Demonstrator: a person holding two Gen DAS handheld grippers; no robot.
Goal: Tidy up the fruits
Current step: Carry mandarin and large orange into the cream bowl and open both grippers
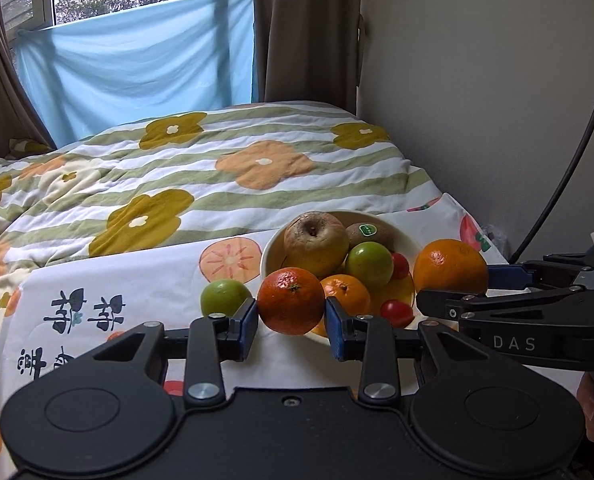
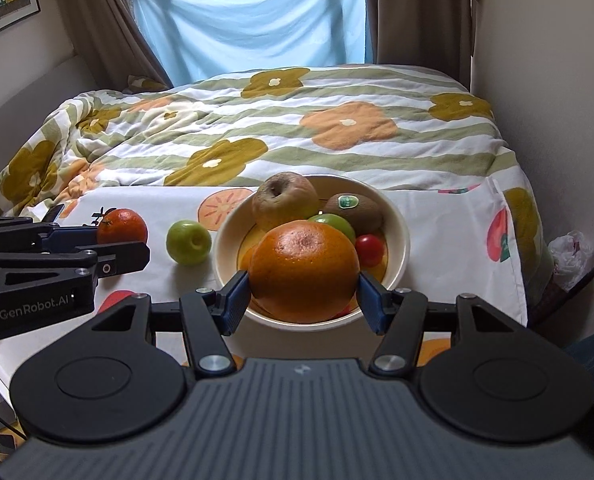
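Note:
My left gripper is shut on a reddish tangerine held just left of the cream bowl; it also shows in the right wrist view. My right gripper is shut on a large orange held above the bowl's near rim; the orange also shows in the left wrist view. The bowl holds a wrinkled apple, a kiwi, a green fruit, a cherry tomato and a small orange. A green apple lies on the cloth left of the bowl.
The bowl stands on a white fruit-print cloth over a table at the foot of a bed with a flowered quilt. A wall is close on the right, with a cable and a plastic bag.

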